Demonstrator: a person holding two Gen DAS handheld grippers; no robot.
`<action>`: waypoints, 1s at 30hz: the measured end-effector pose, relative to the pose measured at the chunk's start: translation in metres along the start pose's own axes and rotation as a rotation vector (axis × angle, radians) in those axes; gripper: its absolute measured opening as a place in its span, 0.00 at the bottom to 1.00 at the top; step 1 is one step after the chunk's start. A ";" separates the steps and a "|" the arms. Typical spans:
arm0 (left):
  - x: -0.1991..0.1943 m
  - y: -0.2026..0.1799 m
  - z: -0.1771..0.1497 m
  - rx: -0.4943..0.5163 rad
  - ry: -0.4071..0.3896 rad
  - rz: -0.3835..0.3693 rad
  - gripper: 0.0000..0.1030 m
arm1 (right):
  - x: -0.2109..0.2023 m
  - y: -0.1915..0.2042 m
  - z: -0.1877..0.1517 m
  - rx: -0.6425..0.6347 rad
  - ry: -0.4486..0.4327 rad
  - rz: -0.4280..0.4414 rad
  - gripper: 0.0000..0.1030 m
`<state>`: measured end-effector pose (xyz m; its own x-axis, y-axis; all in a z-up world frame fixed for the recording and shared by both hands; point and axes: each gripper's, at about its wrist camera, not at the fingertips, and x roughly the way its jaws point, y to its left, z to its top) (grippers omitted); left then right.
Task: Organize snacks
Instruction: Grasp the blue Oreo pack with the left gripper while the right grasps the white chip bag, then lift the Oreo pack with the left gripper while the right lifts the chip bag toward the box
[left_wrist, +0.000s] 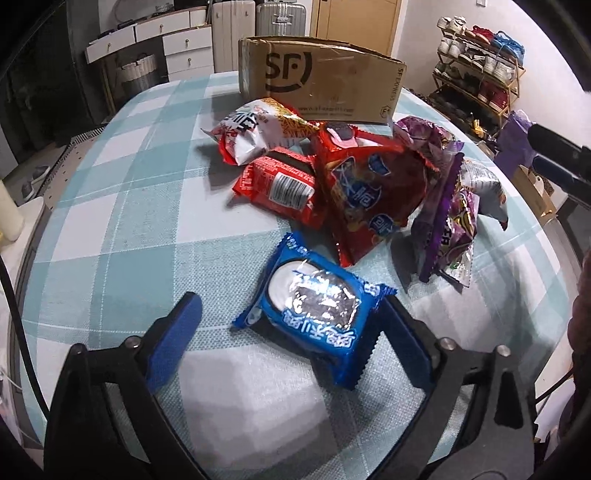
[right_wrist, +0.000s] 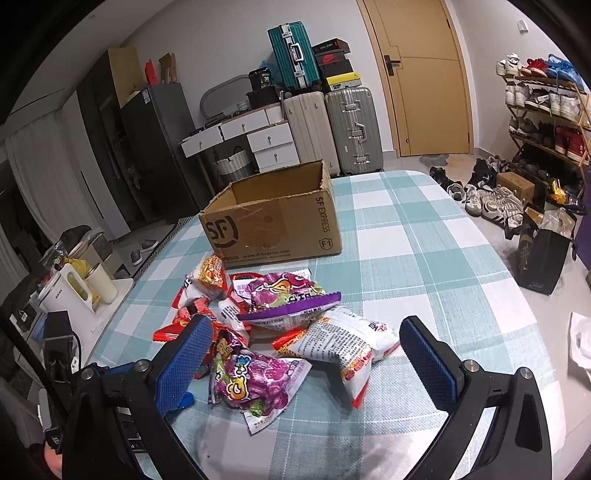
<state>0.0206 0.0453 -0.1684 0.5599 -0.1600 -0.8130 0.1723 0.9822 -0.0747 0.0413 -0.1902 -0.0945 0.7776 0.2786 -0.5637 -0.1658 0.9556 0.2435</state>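
Snacks (left_wrist: 332, 177) crowd blue packet (left_wrist: 314, 306) before box (left_wrist: 317, 85).

Both views are evenly lit, seemingly from overhead. Glare is thrown off the blue packet (left_wrist: 314, 306) foil, and soft shadows are cast on the checked tablecloth (right_wrist: 424, 258). Edges are strongly bent and darkened by fisheye distortion.

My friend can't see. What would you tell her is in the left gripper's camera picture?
The left gripper hangs with open jaws around a blue snack packet on a checked tablecloth. Behind it lies a heap of red and purple snack bags, then a cardboard box.
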 end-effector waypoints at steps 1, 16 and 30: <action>0.001 0.000 0.001 0.000 0.004 -0.005 0.84 | 0.000 -0.001 -0.001 -0.001 0.001 -0.001 1.00; 0.002 -0.005 0.003 0.010 0.020 -0.148 0.41 | 0.005 -0.019 -0.009 0.015 0.034 -0.032 1.00; -0.020 0.010 0.003 -0.027 -0.022 -0.152 0.41 | 0.034 -0.035 -0.007 0.066 0.111 -0.010 1.00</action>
<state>0.0136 0.0580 -0.1510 0.5463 -0.3090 -0.7785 0.2352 0.9487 -0.2115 0.0691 -0.2139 -0.1280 0.7064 0.2812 -0.6495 -0.1149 0.9511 0.2868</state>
